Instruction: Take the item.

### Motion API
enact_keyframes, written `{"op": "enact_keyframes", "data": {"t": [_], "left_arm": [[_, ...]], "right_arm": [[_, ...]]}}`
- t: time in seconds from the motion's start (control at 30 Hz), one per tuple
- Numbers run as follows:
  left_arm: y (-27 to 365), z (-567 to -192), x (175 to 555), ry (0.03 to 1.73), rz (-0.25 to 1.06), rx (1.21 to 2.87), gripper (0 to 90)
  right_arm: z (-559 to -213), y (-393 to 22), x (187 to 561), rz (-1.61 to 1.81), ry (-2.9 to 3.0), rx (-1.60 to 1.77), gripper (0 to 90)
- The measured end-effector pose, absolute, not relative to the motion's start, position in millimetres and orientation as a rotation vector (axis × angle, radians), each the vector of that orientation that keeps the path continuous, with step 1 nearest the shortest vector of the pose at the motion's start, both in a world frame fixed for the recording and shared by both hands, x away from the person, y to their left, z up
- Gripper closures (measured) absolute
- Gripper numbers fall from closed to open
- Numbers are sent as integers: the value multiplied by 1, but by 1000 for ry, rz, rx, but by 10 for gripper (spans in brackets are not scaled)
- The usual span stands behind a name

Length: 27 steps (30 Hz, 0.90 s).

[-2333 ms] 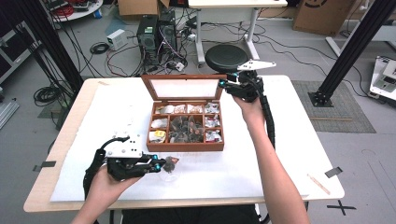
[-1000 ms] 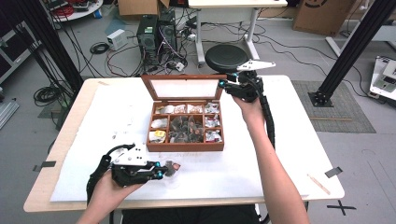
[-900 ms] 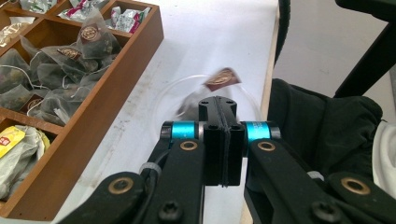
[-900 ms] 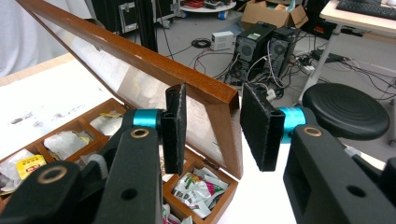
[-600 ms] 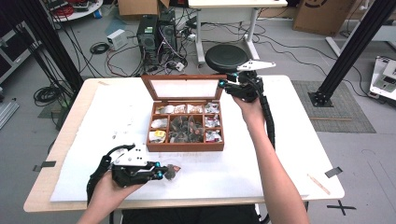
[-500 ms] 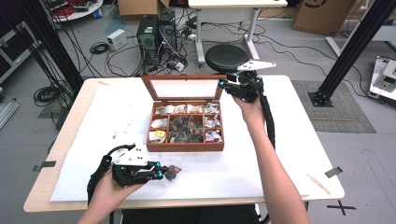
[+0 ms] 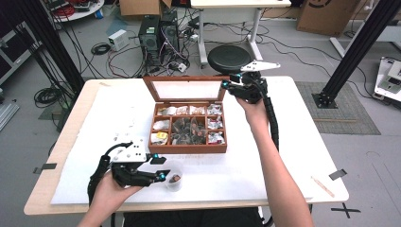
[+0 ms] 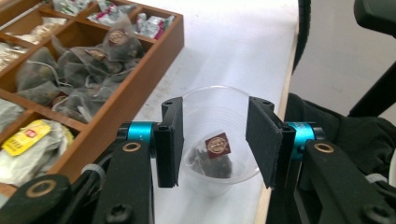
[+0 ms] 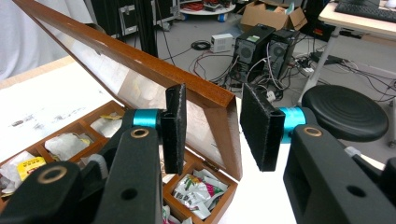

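At six o'clock of the wooden box (image 7: 189, 127), the left gripper (image 8: 212, 142) stands open around a plastic cup (image 8: 219, 140) holding a tea bag (image 8: 217, 151), gripping nothing. Closing hard would likely crush or tip the light cup. At two o'clock, the right gripper (image 9: 210, 126) gapes empty by the raised lid (image 9: 140, 74), which could drop if nudged.

Left gripper (image 8: 212, 142): jaws apart, with a clear plastic cup (image 8: 218, 140) holding a dark tea bag (image 8: 215, 150) between them. The compartmented wooden tea box (image 8: 140, 88) blocks its left; bare white table cover (image 8: 243, 42) lies ahead. Right gripper (image 9: 212, 128): the box's raised glass-paned lid (image 9: 154, 79) corner stands just ahead of its parted jaws.
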<state>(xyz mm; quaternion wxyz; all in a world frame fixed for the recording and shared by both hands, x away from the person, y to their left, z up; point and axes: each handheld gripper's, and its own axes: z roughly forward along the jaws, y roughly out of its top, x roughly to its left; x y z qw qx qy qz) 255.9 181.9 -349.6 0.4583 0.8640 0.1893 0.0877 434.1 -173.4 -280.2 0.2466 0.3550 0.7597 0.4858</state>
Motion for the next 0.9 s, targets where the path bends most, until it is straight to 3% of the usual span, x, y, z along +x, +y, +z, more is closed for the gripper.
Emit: {"op": "enact_keyframes", "data": {"t": [0.2, 0.37, 0.9], "left_arm": [[194, -346, 262, 520, 266, 2076, 422], [208, -342, 272, 594, 354, 2012, 377], [247, -358, 303, 755, 488, 1911, 334]], "right_arm": [[-280, -173, 434, 1325, 2069, 973, 625], [-280, -173, 434, 1325, 2070, 971, 625], [-281, -174, 436, 1345, 2060, 977, 625]]}}
